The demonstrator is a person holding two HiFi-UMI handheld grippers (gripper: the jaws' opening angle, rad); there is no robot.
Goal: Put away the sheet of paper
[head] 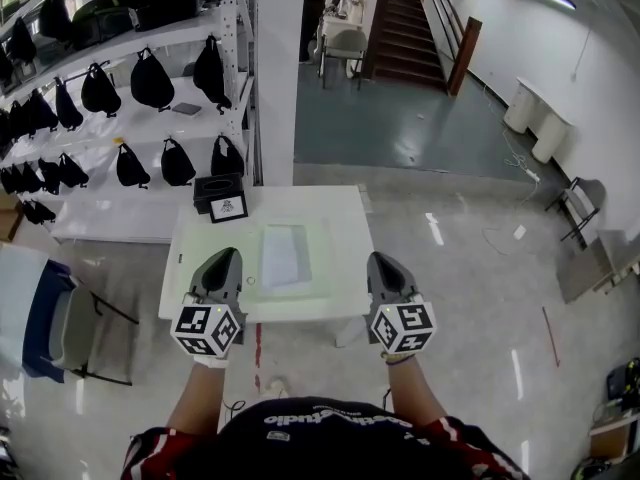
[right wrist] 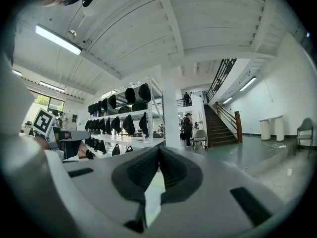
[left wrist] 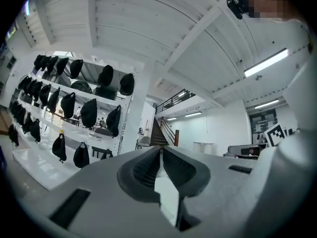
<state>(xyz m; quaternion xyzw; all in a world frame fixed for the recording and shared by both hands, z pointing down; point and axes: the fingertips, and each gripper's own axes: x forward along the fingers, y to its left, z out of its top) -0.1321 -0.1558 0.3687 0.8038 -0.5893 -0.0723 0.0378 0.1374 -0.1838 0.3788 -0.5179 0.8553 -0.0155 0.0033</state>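
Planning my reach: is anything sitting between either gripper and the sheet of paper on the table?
Nothing visible. The sheet of paper lies on the table between the left gripper and right gripper. The black box stands at the far left corner, off both paths.

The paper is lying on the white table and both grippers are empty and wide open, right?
Not quite. The paper lies on the white table and both grippers are empty, but they are shut: the left gripper and right gripper each show jaws together in their own gripper views.
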